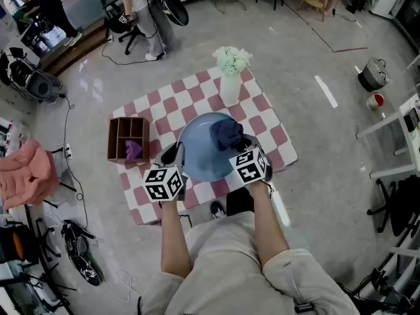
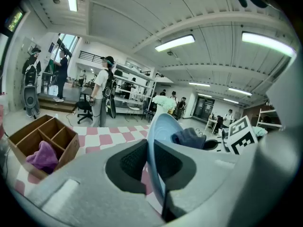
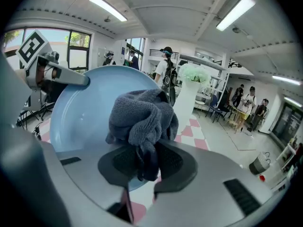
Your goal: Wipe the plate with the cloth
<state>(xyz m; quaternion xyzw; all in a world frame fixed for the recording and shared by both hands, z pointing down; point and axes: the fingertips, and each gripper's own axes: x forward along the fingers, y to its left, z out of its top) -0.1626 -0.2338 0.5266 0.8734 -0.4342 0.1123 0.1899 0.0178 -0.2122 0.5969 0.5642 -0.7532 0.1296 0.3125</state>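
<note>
A light blue plate is held tilted above the checked cloth mat. My left gripper is shut on the plate's left rim; in the left gripper view the plate stands edge-on between the jaws. My right gripper is shut on a bunched dark grey cloth, which presses against the plate's upper right face. In the right gripper view the cloth bulges out of the jaws against the plate.
A pink-and-white checked mat lies on the grey floor. A wooden divided box with a purple cloth sits at its left. A white vase with pale flowers stands behind. People and chairs are farther back.
</note>
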